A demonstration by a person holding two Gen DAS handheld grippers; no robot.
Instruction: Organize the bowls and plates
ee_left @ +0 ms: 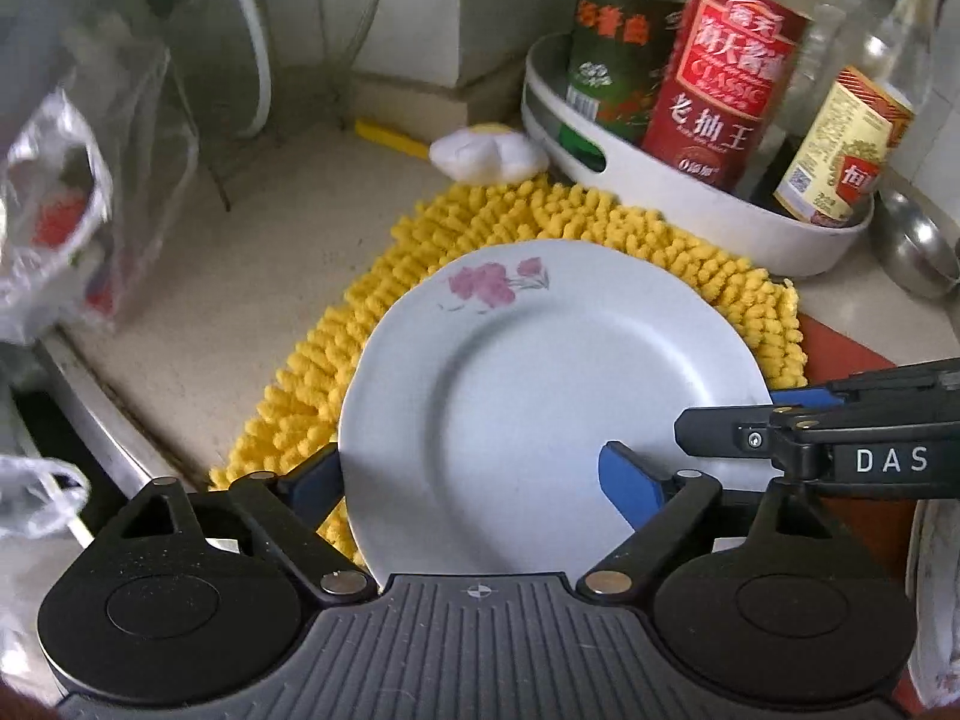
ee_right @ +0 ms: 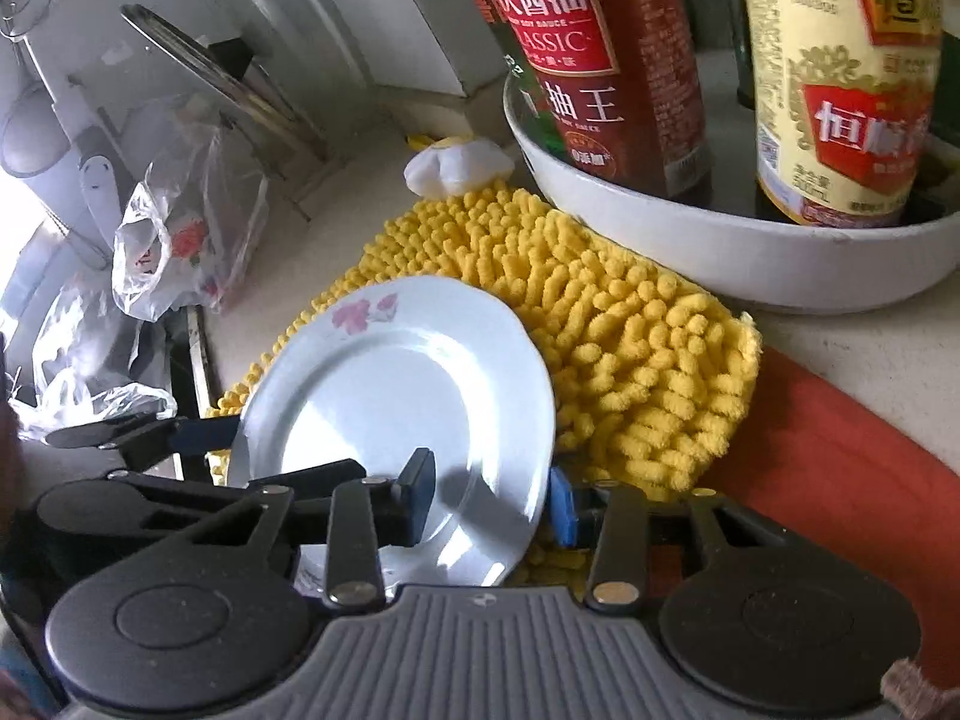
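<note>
A round white ceramic plate with a pink flower print (ee_left: 540, 408) lies on a shaggy yellow chenille mat (ee_left: 600, 222). The left gripper (ee_left: 474, 477) and right gripper (ee_right: 492, 498) each straddle its rim, jaws spread. A white round tray of sauce bottles (ee_left: 690, 192) crowds close behind.

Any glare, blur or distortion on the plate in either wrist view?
Left wrist: plate sharp, evenly lit, shadowed at its near edge; plastic bag at frame edge smeared. Right wrist: bright sheen across the plate, window corner blown out, bottles bent by the fisheye.
</note>
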